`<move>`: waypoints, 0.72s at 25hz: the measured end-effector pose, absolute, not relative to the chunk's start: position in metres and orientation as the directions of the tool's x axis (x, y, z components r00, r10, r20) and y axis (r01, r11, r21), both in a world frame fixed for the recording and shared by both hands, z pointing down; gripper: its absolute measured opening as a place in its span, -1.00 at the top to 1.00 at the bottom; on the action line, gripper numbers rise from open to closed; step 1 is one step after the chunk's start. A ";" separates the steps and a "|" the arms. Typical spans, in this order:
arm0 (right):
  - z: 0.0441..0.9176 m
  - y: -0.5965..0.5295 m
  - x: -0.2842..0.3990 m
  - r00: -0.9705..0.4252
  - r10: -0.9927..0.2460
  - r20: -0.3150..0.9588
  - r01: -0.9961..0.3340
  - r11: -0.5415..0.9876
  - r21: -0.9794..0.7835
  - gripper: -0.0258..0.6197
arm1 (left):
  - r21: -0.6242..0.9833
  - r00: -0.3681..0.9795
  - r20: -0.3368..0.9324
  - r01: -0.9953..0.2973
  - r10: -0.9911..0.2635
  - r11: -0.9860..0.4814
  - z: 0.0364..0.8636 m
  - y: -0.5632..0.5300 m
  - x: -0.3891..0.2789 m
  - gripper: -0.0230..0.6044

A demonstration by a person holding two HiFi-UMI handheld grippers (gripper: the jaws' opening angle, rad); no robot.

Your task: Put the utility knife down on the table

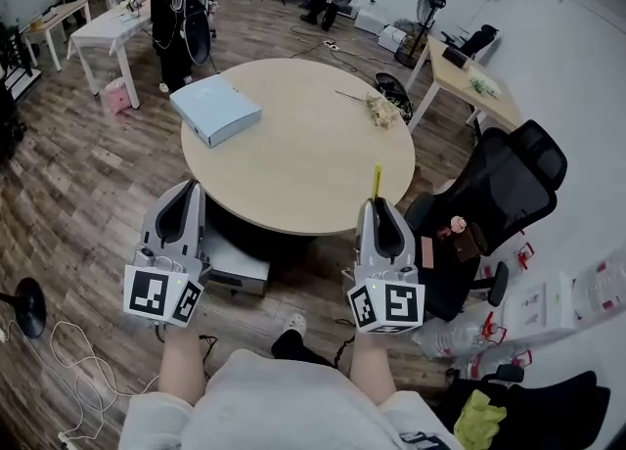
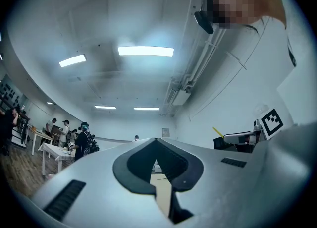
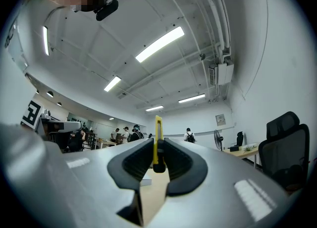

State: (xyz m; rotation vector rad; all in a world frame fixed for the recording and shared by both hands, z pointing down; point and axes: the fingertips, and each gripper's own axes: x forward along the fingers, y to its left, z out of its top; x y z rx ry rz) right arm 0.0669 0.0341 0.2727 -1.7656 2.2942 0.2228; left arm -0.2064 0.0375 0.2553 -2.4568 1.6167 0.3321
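A yellow utility knife stands upright between the jaws of my right gripper, its tip just over the near edge of the round beige table. In the right gripper view the knife is pinched between the dark pads, and the right gripper is shut on it. My left gripper hovers at the table's near left edge. Its jaws meet at the tip with nothing held, as the left gripper view also shows of the left gripper. That view catches the knife off to the right.
A light blue box lies on the table's far left and a sprig of flowers at the far right. A black office chair stands right of the table. A grey box sits on the floor under the near edge. People stand far behind.
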 end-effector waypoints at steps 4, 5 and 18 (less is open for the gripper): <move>0.269 0.000 0.085 -0.254 -0.923 -0.289 -0.962 0.273 -0.025 0.70 | -0.036 0.381 -0.288 -0.921 -0.879 -0.387 0.252 0.005 -0.185 0.90; 0.268 -0.009 0.089 -0.257 -0.922 -0.291 -0.961 0.276 -0.025 0.70 | -0.039 0.380 -0.288 -0.922 -0.879 -0.386 0.251 -0.003 -0.180 0.90; 0.273 -0.097 0.157 -0.306 -0.903 -0.301 -0.944 0.330 -0.029 0.70 | -0.067 0.352 -0.291 -0.935 -0.890 -0.348 0.251 -0.084 -0.107 0.90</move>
